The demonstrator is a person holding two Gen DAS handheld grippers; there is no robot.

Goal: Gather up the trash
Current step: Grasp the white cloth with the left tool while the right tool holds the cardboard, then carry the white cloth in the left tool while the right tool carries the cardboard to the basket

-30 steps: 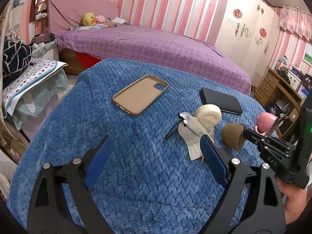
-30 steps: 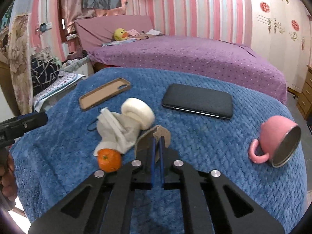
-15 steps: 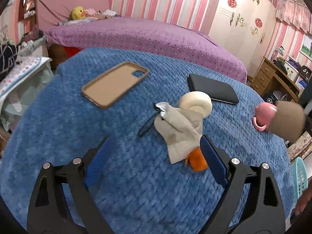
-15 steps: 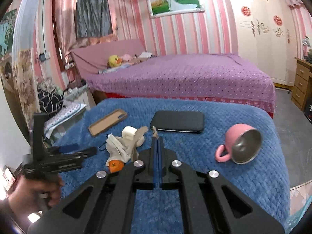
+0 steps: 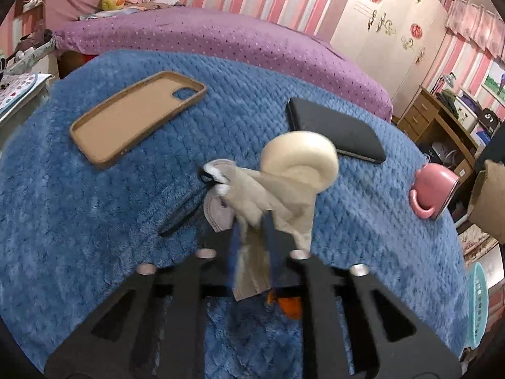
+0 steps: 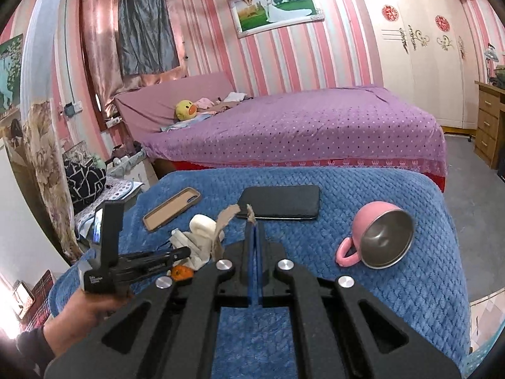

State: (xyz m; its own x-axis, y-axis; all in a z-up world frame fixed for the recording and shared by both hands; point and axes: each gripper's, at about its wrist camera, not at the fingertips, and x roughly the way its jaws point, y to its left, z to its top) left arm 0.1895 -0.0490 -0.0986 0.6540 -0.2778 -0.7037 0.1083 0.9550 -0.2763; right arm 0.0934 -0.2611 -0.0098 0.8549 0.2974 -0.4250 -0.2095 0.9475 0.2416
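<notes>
Trash lies in a small heap near the middle of the blue blanket (image 5: 94, 221), the largest thing in view, which covers the whole work surface. Beyond it stands a bed (image 6: 300, 126) with a purple spread. On the blanket, a black phone (image 5: 337, 132) lies flat toward the far side, and a tan case (image 5: 132, 120) lies open side up to its left, well apart from it. A pink cup (image 6: 375, 233) lies on its side near the right edge, its steel mouth toward the right wrist camera.

The heap itself: a cream tape roll (image 5: 300, 158), a crumpled beige mask (image 5: 262, 202) draped against it with a dark strap trailing left, and an orange (image 6: 182, 273) just beside the mask's near end.

The left gripper (image 5: 252, 240) points down at the heap. Its jaws are closing, with the mask's near end between the blue pads and already pinched there.

The right gripper (image 6: 254, 230) is raised above the blanket, its jaws closed narrow on a torn brown cardboard scrap (image 6: 225, 224) that sticks up past the fingertips. A hand (image 6: 82, 312) at the lower left of the right wrist view holds the left gripper's handle.
</notes>
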